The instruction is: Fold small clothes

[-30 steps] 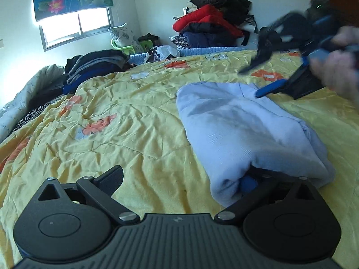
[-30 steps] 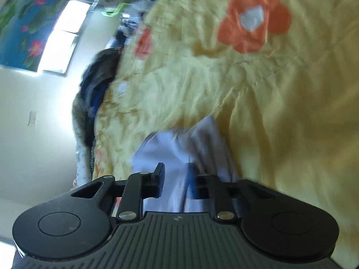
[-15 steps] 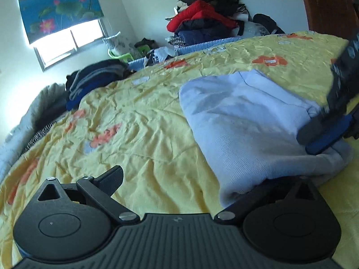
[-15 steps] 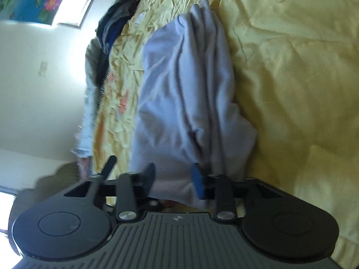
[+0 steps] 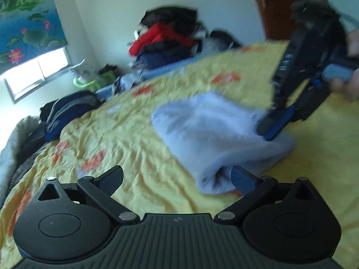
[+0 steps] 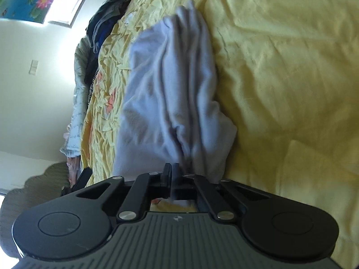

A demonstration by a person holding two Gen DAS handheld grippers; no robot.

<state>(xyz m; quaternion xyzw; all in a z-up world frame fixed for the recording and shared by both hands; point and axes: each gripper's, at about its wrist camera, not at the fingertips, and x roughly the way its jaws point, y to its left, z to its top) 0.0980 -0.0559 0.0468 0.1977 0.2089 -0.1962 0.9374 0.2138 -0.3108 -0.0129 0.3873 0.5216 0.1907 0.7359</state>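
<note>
Right tongs [image 6: 171,172] moved in, now clamped on one lavender garment [image 5: 215,132]; left tongs [image 5: 177,179] apart.

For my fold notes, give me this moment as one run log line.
garment: pale lavender folded cloth on yellow flowered bedspread | right gripper: pinching cloth edge, jaws just closed | left gripper: open beside near fold
</note>
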